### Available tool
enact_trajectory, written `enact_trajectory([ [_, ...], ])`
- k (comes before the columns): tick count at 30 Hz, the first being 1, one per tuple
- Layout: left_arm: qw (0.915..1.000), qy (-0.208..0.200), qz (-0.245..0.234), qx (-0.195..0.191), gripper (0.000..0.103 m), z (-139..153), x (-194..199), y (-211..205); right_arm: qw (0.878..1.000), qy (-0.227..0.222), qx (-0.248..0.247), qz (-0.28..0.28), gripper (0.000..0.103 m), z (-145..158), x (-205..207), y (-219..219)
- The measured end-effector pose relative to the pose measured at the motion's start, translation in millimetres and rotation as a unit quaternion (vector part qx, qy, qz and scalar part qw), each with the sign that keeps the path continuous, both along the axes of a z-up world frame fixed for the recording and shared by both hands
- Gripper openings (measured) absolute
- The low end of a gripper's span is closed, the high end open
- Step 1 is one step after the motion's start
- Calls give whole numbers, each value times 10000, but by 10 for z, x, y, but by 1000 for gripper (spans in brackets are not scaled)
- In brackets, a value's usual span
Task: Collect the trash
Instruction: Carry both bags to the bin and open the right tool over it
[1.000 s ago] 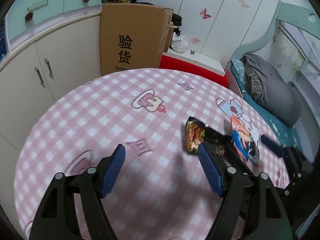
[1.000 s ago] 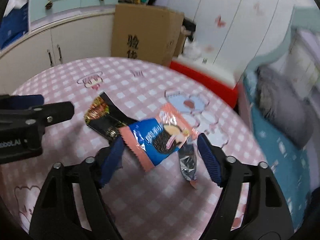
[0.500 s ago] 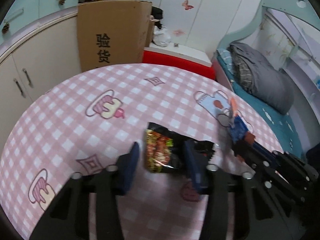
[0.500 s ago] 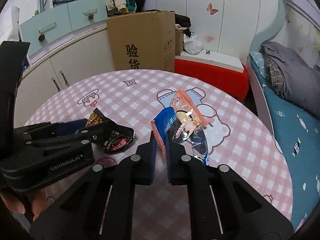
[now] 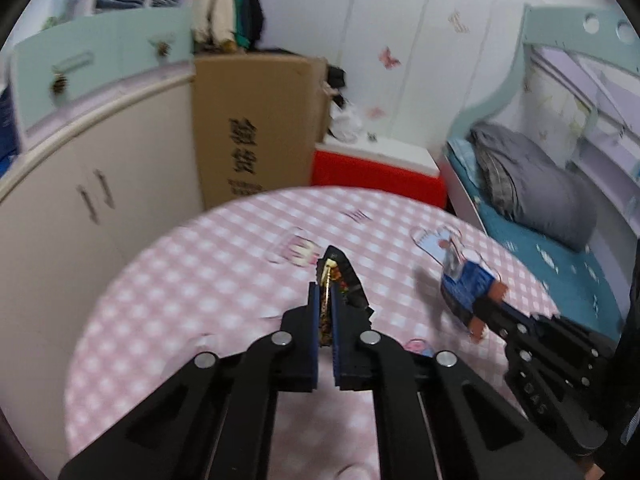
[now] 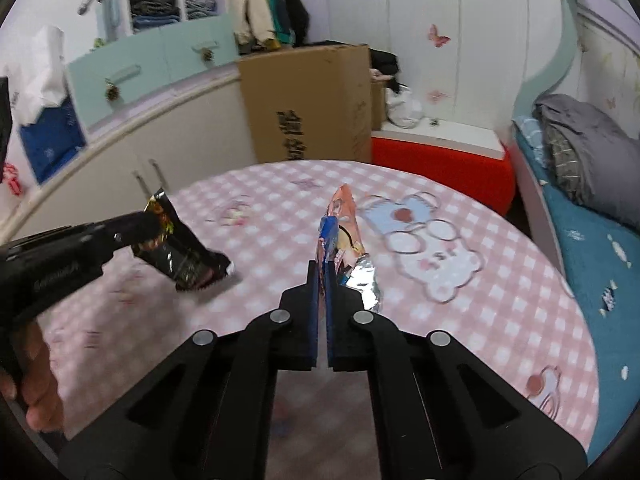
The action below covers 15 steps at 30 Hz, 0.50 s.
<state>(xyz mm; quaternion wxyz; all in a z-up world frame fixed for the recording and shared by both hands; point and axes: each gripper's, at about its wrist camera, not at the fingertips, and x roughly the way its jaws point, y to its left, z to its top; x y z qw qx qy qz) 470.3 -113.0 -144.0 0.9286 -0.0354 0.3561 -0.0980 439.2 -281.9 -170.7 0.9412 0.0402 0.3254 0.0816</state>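
A round table (image 6: 500,312) under a pink checked cloth with cartoon prints fills a bedroom, ringed by cream cupboards (image 6: 120,168), a tall cardboard box (image 6: 308,104), a red chest (image 6: 440,168) and a bed (image 6: 592,216). The left gripper (image 5: 327,300) has its jaws clamped on a black snack wrapper (image 6: 180,248), lifted off the cloth. The right gripper (image 6: 323,276) pinches an orange and blue wrapper (image 6: 342,220) above the table.

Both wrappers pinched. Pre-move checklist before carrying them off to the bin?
1. Left gripper shut on black wrapper: ok.
2. Right gripper shut on blue-and-orange wrapper: ok.
3. Black wrapper clear of the table: cannot tell; its lower end hangs close to the cloth.
4. Blue-and-orange wrapper clear of the table: cannot tell.
5. Trash bin located: not ok, none in view.
6. Other litter left on the table: ok, none visible.
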Motion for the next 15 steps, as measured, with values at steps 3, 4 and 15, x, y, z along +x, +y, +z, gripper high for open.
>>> enact_trajectory([
  [3, 9997, -103, 210, -89, 4, 140, -172, 290, 9989, -29, 383, 278, 3, 185, -146, 185],
  [4, 9994, -159, 290, -78, 4, 185, -255, 398, 9983, -53, 469, 350, 3, 239, -188, 258],
  [15, 9934, -330, 1090, -150, 4, 379, -1097, 1749, 9856, -184, 756, 1501, 3, 658, -785, 1637],
])
